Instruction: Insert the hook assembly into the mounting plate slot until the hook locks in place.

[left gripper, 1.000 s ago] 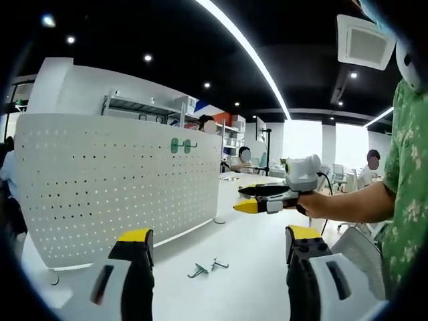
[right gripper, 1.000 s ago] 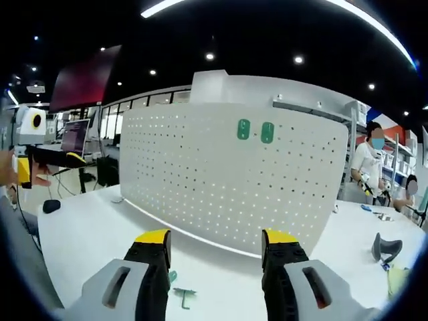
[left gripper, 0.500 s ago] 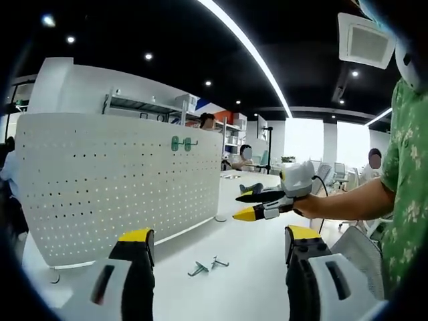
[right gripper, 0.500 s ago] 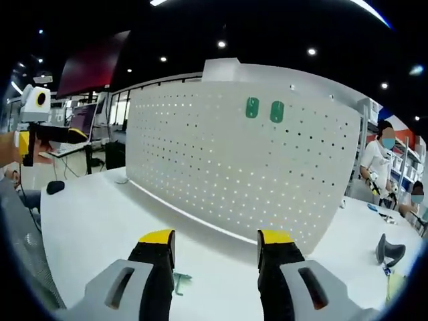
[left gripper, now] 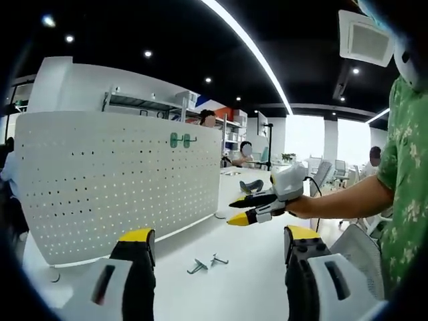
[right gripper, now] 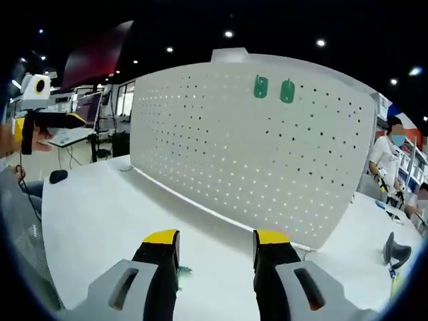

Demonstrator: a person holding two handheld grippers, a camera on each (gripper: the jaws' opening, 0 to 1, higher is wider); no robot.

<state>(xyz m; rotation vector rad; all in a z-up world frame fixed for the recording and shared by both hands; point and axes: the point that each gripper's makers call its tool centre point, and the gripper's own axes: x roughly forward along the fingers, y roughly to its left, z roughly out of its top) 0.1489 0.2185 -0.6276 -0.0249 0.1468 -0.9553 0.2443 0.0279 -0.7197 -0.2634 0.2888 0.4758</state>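
Note:
A white pegboard mounting plate [left gripper: 120, 180] stands upright on the white table, and two green hook pieces [left gripper: 179, 140] hang near its top edge. Two loose metal hooks [left gripper: 197, 267] [left gripper: 219, 259] lie on the table in front of it. My left gripper [left gripper: 217, 244] is open and empty, above the table short of the loose hooks. My right gripper [left gripper: 242, 208] is held in a hand at mid-height, right of the board. In the right gripper view the right gripper [right gripper: 217, 239] is open and empty, facing the pegboard [right gripper: 254, 160]. A green hook [right gripper: 183, 269] peeks out beside its left jaw.
A person's forearm and green patterned sleeve [left gripper: 401, 174] fill the right side. A dark mouse [right gripper: 58, 176] lies on the table at the left, and a black stand [right gripper: 390, 247] sits at the right. Other people sit at desks behind the board.
The right gripper has come lower and closer to the pegboard, which now looks larger in its view. The hook on the table has slid under its jaws. The left gripper has held still.

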